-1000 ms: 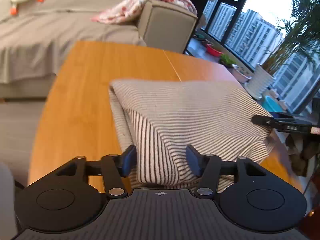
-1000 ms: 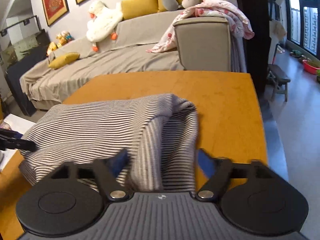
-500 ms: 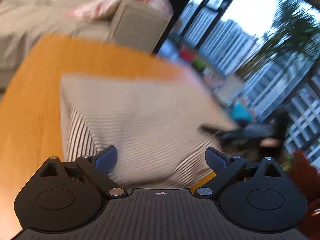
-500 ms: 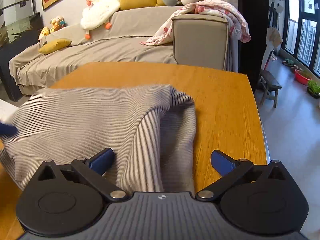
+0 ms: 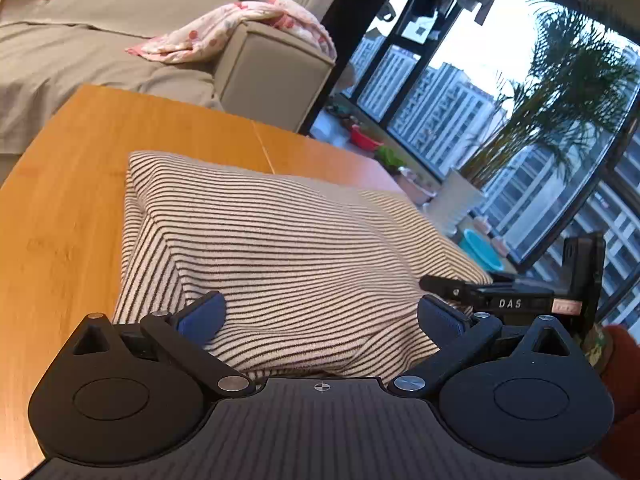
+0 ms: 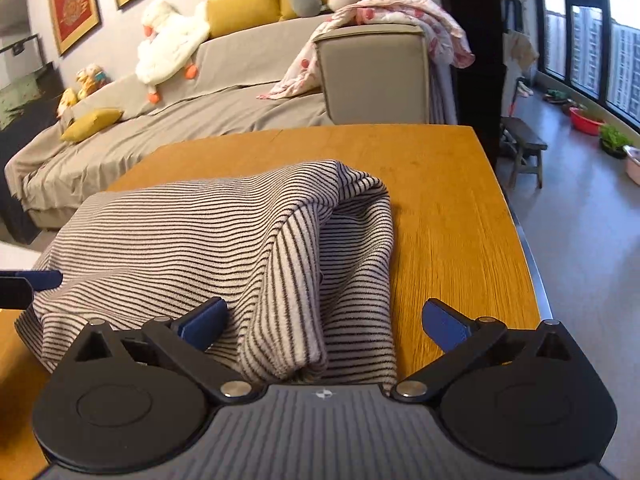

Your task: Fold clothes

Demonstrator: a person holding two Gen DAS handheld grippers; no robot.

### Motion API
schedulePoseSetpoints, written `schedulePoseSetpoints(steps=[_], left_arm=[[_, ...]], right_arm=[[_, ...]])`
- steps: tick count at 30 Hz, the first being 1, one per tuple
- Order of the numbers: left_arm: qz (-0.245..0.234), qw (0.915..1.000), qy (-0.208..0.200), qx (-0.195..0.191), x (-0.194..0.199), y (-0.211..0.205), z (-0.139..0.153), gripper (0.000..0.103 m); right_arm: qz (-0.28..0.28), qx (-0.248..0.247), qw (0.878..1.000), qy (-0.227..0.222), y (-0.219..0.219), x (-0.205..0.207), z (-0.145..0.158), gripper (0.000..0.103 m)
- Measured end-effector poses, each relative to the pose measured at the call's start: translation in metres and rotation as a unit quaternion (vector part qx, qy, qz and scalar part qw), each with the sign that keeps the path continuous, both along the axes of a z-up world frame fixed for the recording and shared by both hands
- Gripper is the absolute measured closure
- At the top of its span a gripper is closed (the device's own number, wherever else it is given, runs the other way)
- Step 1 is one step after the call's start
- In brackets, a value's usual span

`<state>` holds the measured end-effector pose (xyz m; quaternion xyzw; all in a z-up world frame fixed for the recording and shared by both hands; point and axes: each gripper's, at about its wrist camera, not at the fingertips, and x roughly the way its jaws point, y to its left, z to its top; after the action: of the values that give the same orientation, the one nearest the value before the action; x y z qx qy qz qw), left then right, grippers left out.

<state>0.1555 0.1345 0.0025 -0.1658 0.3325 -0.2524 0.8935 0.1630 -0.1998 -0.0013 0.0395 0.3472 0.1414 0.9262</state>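
Nearest the left camera, the left tongs (image 5: 320,314) were spread wide, their blue pads either side of the striped cloth (image 5: 280,248) but gripping nothing. The right tongs (image 6: 324,320) were likewise spread, one pad beside a raised fold of the cloth (image 6: 224,240). The cloth lay folded in a bundle on the wooden worktop (image 6: 440,208). Beyond the worktop stood a grey sofa (image 6: 240,96) with a pink blanket (image 6: 400,16) draped over its arm.
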Motion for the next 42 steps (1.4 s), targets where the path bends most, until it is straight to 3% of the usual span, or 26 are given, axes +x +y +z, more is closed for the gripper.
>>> schedulePoseSetpoints(steps=[5, 9, 13, 18, 22, 28, 31, 34, 38, 42], left_arm=[[0.013, 0.9998, 0.014, -0.010, 0.014, 0.005, 0.004, 0.000], [0.032, 0.9963, 0.056, -0.056, 0.019, 0.015, 0.013, 0.000], [-0.021, 0.9912, 0.074, -0.108, 0.010, 0.007, 0.017, 0.000], [-0.030, 0.9916, 0.093, -0.084, 0.013, -0.014, 0.005, 0.000], [-0.017, 0.9907, 0.096, -0.095, 0.028, -0.009, 0.004, 0.000], [0.012, 0.9913, 0.096, -0.089, 0.075, -0.005, 0.002, 0.000], [0.012, 0.9949, 0.078, -0.063, 0.101, -0.012, 0.006, 0.000], [0.010, 0.9984, 0.053, -0.013, 0.108, -0.027, 0.013, 0.000], [0.009, 0.9991, 0.038, 0.019, 0.078, -0.037, 0.029, 0.000], [-0.009, 0.9990, 0.030, 0.033, 0.035, -0.041, 0.034, 0.000]], right_arm=[[0.060, -0.003, 0.998, 0.025, 0.002, 0.007, 0.007, 0.000], [0.063, 0.006, 0.998, -0.008, -0.006, 0.024, 0.041, 0.000], [0.064, -0.054, 0.996, -0.003, 0.005, 0.056, 0.031, 0.000], [0.067, -0.134, 0.989, 0.006, 0.020, 0.096, 0.016, 0.000], [0.027, -0.097, 0.995, 0.006, 0.013, 0.081, 0.011, 0.000], [0.046, -0.094, 0.994, 0.006, 0.005, 0.027, 0.013, 0.000], [0.070, -0.090, 0.993, 0.008, 0.003, 0.002, 0.017, 0.000], [0.116, -0.079, 0.990, 0.004, 0.006, -0.014, 0.028, 0.000], [0.118, -0.092, 0.988, -0.046, 0.006, -0.021, 0.046, 0.000], [0.090, -0.104, 0.990, -0.019, 0.011, -0.003, 0.029, 0.000]])
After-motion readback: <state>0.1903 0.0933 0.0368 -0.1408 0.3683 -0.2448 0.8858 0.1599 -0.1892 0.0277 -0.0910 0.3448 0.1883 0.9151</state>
